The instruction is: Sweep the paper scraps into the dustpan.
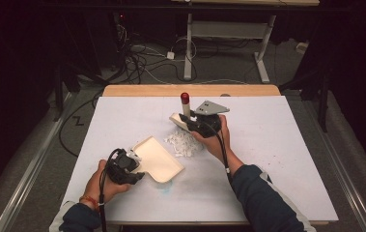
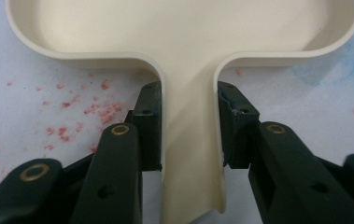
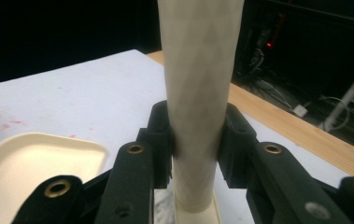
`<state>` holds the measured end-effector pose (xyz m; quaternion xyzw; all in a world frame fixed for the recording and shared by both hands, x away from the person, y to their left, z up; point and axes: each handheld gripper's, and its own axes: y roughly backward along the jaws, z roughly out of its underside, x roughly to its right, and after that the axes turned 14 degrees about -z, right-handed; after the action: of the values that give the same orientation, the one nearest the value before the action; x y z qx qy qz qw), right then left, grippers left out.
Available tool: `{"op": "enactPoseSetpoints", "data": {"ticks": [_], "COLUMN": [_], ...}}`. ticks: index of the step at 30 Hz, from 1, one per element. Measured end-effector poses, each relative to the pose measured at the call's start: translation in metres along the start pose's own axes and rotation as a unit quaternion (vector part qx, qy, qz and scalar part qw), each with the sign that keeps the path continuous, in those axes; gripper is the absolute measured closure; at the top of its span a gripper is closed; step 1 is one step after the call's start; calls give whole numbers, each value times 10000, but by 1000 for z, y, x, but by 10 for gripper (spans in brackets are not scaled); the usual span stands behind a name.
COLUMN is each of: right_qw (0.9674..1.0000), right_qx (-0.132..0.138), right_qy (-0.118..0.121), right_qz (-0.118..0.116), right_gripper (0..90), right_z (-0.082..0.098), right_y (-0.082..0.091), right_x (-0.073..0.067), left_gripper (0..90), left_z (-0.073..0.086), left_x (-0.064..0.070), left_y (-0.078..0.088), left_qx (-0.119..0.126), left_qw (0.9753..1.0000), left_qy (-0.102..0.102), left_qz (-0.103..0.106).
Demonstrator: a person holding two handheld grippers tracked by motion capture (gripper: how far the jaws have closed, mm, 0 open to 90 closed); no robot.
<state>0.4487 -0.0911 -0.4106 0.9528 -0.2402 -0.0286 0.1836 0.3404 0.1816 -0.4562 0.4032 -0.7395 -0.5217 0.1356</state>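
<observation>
A cream dustpan [image 1: 159, 159] lies flat on the white table at front left. My left gripper [image 1: 122, 166] is shut on its handle [image 2: 191, 140], and the jaws of that gripper [image 2: 188, 98] press the handle from both sides. My right gripper [image 1: 202, 123] is shut on a cream brush handle [image 3: 198, 84] that stands nearly upright with a red end [image 1: 185, 98] on top. That gripper [image 3: 197, 114] clamps the handle low down. The brush head [image 1: 177, 119] rests just behind a pile of white scraps [image 1: 183, 143], which lies between brush and pan.
A wooden strip [image 1: 190, 90] runs along the table's far edge. Red specks [image 2: 72, 112] and a blue smear [image 2: 338, 65] mark the white surface near the pan. Cables [image 1: 142, 60] and a desk frame [image 1: 229, 43] sit on the floor beyond.
</observation>
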Motion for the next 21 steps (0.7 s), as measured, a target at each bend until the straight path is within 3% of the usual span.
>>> {"op": "enactPoseSetpoints", "data": {"ticks": [11, 15, 21], "right_qw": [9987, 9981, 9964], "right_qx": [211, 131, 230], "right_qy": [-17, 192, 151], "right_qz": [-470, -571, -805], "right_gripper": [703, 703, 705], "right_z": [-2, -5, -11], "right_y": [-3, -9, -11], "right_x": [-29, -48, -59], "left_gripper": [634, 634, 634], "left_z": [-11, -16, -18], "left_x": [2, 6, 9], "left_y": [-5, -5, -5], "left_qx": [-13, -5, 0], "left_qw": [10000, 10000, 10000], "left_qy": [-40, -95, -68], "left_qz": [23, 3, -10]}}
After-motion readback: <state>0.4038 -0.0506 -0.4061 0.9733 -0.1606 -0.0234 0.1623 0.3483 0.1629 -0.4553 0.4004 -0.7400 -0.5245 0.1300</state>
